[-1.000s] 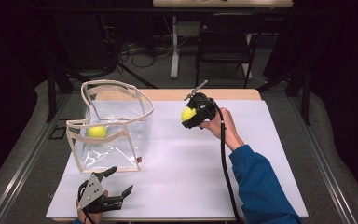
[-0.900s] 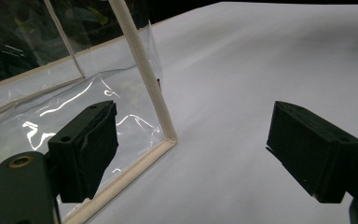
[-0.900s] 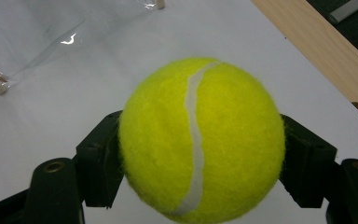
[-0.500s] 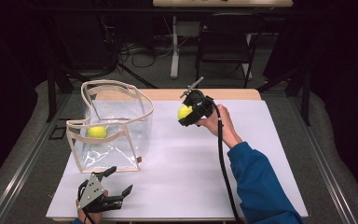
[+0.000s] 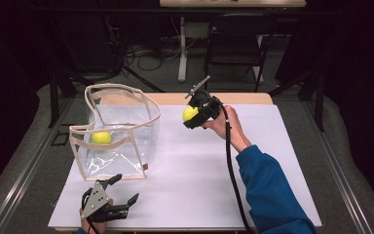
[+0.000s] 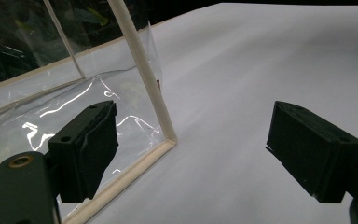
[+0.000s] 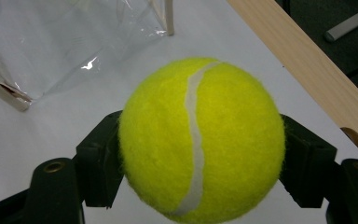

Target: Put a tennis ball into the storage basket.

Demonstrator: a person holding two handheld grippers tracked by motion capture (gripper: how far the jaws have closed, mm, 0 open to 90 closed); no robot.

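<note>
My right gripper is shut on a yellow tennis ball, held above the white table top to the right of a clear plastic bag with cream trim. In the right gripper view the tennis ball sits squeezed between both black jaws, and the bag lies beyond it. A second tennis ball rests inside the bag. My left gripper stands open near the table's front edge, just in front of the bag. In the left gripper view the left gripper frames the bag's near corner.
The white table top has a wooden strip along its far edge. Behind the table stand a dark chair and a desk leg, with cables on the floor. The blue sleeve crosses the table's right half.
My right gripper has carried the tennis ball slightly left, toward the bag. The left gripper has stayed in place.
</note>
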